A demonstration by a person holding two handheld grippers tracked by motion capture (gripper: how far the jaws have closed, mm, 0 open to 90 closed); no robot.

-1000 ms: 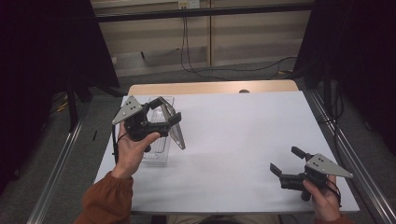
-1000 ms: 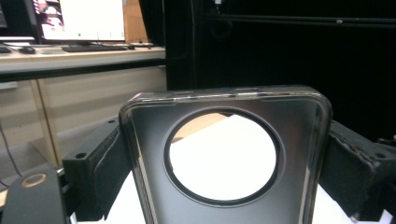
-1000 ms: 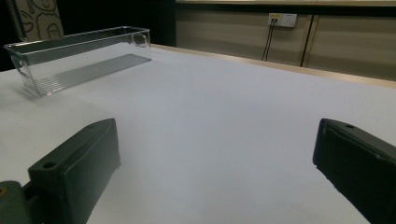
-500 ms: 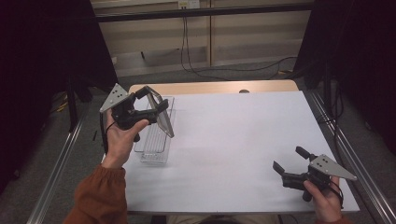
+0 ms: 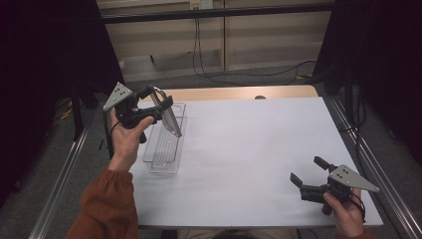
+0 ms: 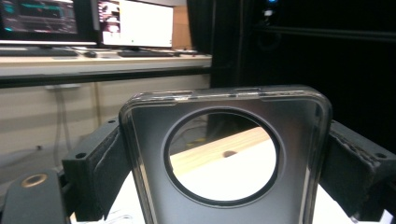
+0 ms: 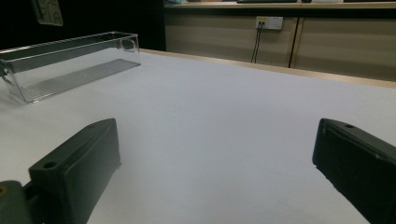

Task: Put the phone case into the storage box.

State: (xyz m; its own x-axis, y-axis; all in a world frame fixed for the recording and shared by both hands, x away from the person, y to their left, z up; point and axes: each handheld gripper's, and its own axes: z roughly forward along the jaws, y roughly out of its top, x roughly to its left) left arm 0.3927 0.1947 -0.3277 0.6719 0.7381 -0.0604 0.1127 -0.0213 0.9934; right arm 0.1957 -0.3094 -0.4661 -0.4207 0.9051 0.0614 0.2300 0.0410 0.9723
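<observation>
Fingers: left gripper [image 5: 157,102] pinches phone case [image 6: 224,158] side edges above clear tray [image 5: 164,149] | right gripper [image 5: 309,175] spread, table [image 5: 249,144] open

Two grippers are counted: a left gripper [image 5: 158,104], held raised over the left side, and a right gripper [image 5: 309,173], held low at the near right corner. Two hands are seen, a left hand [image 5: 125,140] and a right hand [image 5: 344,214], one on each gripper. One clear phone case [image 6: 224,158] with a single round camera opening is counted, pinched between the left gripper's two fingers [image 6: 100,168]. One clear plastic tray [image 5: 164,147] is counted on one white surface [image 5: 249,149]. Two lit monitors [image 6: 133,23] are made out in the left gripper view.
</observation>
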